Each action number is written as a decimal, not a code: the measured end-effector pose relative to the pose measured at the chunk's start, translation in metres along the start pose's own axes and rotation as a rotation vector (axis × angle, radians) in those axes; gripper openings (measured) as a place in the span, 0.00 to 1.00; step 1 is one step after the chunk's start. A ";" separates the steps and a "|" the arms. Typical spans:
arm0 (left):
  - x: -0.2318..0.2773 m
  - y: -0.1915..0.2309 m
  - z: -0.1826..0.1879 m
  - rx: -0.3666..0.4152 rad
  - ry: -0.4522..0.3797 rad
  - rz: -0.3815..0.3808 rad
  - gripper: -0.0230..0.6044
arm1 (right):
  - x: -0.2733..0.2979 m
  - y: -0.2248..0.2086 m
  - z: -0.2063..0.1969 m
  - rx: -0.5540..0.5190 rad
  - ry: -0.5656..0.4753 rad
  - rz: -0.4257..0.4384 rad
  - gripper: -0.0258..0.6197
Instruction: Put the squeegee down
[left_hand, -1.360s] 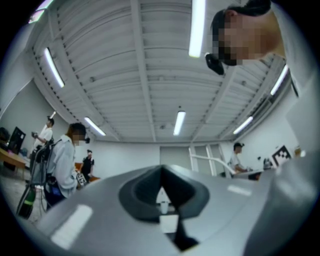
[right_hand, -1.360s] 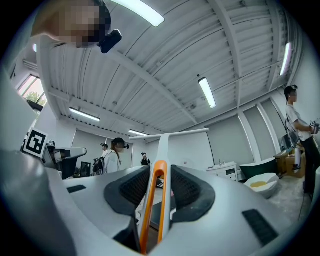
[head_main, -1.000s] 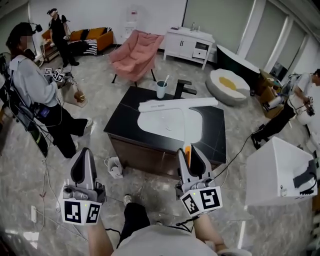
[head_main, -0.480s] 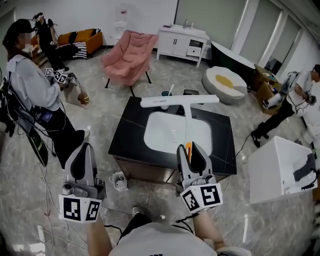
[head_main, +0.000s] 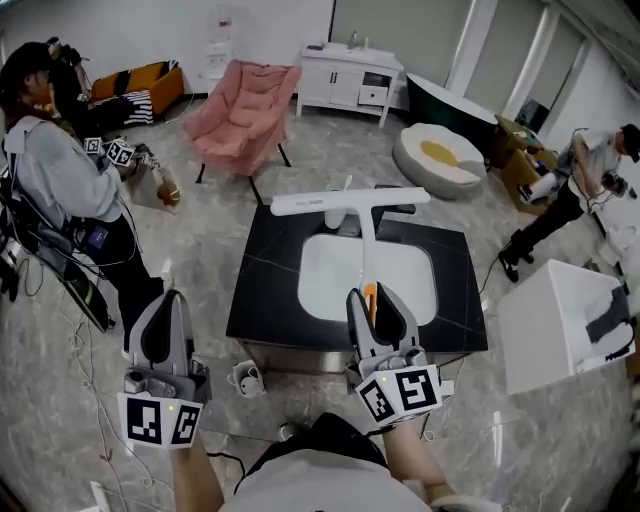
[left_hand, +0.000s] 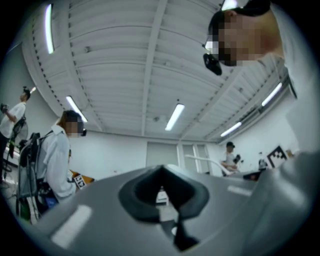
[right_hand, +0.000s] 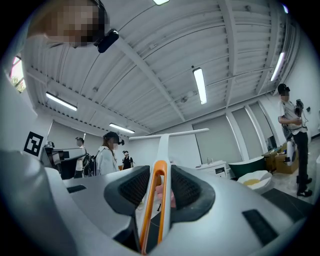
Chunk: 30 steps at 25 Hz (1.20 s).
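Observation:
My right gripper (head_main: 373, 303) is shut on the squeegee's (head_main: 345, 203) orange-and-white handle. The handle runs away from me, and the long white blade lies crosswise in the air over the far edge of the black counter (head_main: 268, 290). That counter holds a white sink (head_main: 345, 285). In the right gripper view the orange handle (right_hand: 158, 175) stands between the dark pads, with the blade (right_hand: 170, 134) ahead of it. My left gripper (head_main: 168, 305) hangs left of the counter over the floor. Its jaws are together with nothing in them, as the left gripper (left_hand: 161, 189) view also shows.
A person (head_main: 60, 190) with grippers stands at the left. A white box (head_main: 565, 330) sits right of the counter. Behind the counter are a pink chair (head_main: 240, 115), a white cabinet (head_main: 350, 75) and a round white tub (head_main: 435, 155). Another person (head_main: 575, 185) bends down at the far right.
Both grippers have moved forward toward the counter, which now lies closer and more centred. The squeegee stays in the right gripper, and its blade now lines up with the counter's far edge.

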<state>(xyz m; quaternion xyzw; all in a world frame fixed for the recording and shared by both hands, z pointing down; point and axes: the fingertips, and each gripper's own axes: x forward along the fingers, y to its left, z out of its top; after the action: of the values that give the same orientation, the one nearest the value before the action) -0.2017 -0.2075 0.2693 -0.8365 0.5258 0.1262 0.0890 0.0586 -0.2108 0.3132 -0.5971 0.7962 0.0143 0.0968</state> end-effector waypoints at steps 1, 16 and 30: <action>0.004 0.003 -0.002 -0.004 0.002 -0.004 0.05 | 0.005 0.000 -0.002 -0.001 0.006 -0.002 0.25; 0.073 0.054 -0.040 -0.004 0.040 0.034 0.05 | 0.114 -0.021 -0.080 0.041 0.178 0.027 0.25; 0.110 0.082 -0.081 -0.005 0.118 0.144 0.05 | 0.184 -0.036 -0.192 0.070 0.430 0.106 0.25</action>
<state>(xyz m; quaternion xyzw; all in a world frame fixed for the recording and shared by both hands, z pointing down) -0.2204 -0.3595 0.3118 -0.8026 0.5887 0.0842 0.0467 0.0171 -0.4222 0.4733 -0.5398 0.8289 -0.1359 -0.0553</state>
